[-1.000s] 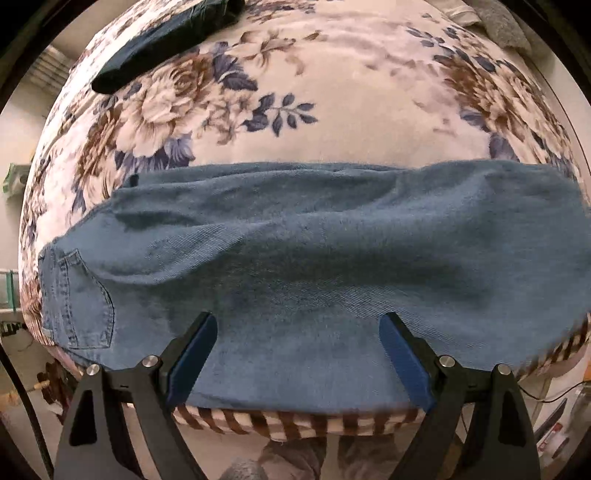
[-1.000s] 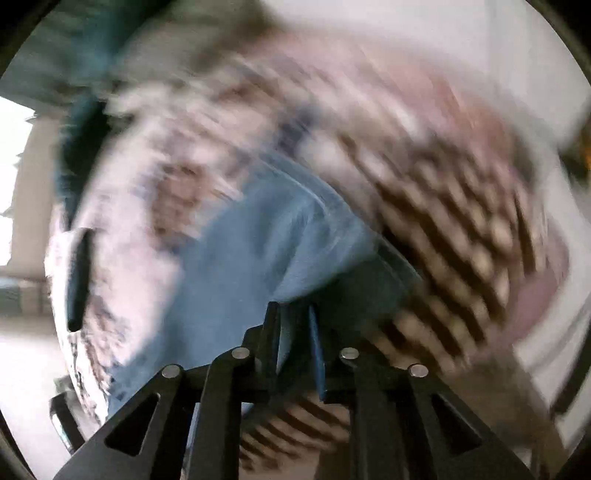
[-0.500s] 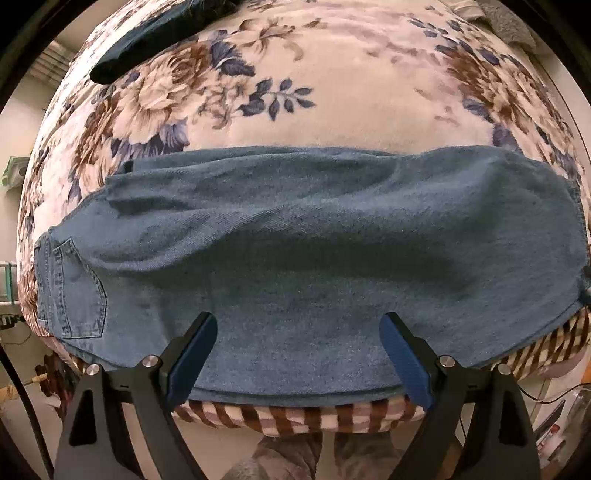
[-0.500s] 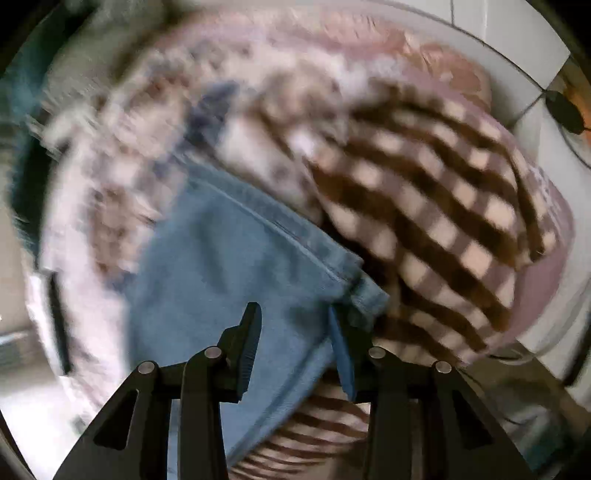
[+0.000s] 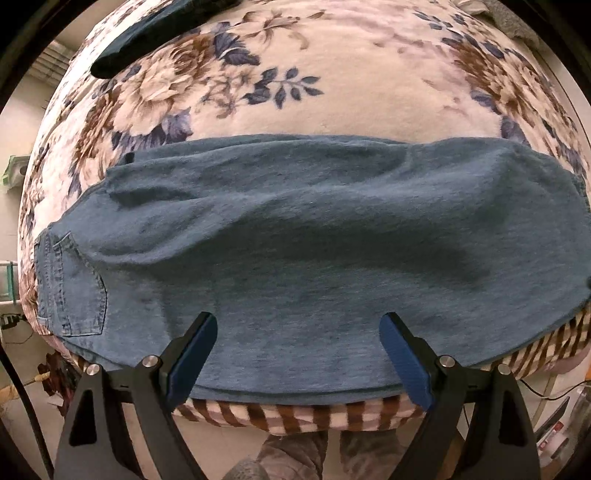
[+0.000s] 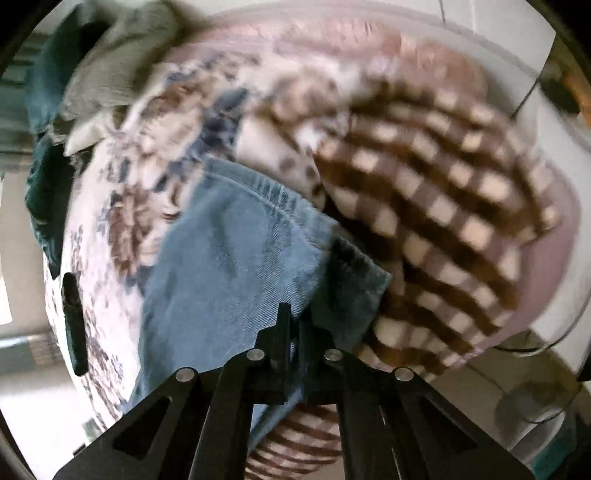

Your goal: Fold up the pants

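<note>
Blue jeans (image 5: pixel 295 236) lie flat across the near edge of a bed with a floral blanket (image 5: pixel 332 85), back pocket (image 5: pixel 70 284) at the left, leg ends at the right. My left gripper (image 5: pixel 297 354) is open and empty, hovering over the jeans' near edge. In the right wrist view my right gripper (image 6: pixel 293 328) is shut on the hem end of the jeans (image 6: pixel 236 258), at the bed's corner. That view is blurred.
A dark folded garment (image 5: pixel 155 33) lies at the bed's far left. A brown checked blanket (image 6: pixel 443 206) hangs over the bed's side. Grey clothes (image 6: pixel 122 70) are piled at the far end. A dark slim object (image 6: pixel 74 306) lies on the blanket.
My right gripper opened half a second ago and has now shut again on the hem. The left gripper has risen slightly and stayed open.
</note>
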### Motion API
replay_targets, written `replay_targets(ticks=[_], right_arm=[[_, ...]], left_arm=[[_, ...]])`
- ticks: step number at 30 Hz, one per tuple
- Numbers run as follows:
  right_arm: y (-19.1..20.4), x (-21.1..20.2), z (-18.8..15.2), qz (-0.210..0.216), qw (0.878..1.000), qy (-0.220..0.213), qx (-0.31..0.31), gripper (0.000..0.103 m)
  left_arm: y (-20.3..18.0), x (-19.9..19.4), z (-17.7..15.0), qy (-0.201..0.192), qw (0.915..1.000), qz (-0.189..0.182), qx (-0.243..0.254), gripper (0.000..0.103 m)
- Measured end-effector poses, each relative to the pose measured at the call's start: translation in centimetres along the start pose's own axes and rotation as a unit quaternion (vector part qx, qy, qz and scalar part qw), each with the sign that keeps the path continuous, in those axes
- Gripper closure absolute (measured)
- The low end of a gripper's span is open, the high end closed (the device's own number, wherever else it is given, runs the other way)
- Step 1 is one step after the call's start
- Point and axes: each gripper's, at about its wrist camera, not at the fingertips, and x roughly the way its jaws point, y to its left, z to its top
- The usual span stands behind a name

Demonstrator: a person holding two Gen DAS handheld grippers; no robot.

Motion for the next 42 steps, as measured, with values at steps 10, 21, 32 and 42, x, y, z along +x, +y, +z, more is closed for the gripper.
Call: replay_targets(ticks=[10, 21, 32, 42], right_arm=[[-1.4, 1.7, -1.2, -0.03, 0.996, 0.077, 0.022, 0.057], [17.5, 5.6, -22.8, 0.036, 0.961, 0.223, -0.16, 0.052], [21.9, 15.1, -37.7, 0.01, 0.965, 0.258, -0.048, 0.053], [21.6, 13.2, -38.1, -0.027, 0.979, 0.198, -0.034, 0.096]], left_arm=[[5.6, -0.4, -1.4, -0.001, 0.9984, -0.001, -0.056, 0.013], [26.9, -1.7, -7.0, -0.005, 0.9802, 0.0, -0.198, 0.013], [47.1, 6.1, -8.1, 0.014, 0.9522, -0.044, -0.302, 0.032], [48.3, 6.6, -7.7, -0.039, 0.9476, -0.071, -0.309, 0.092]])
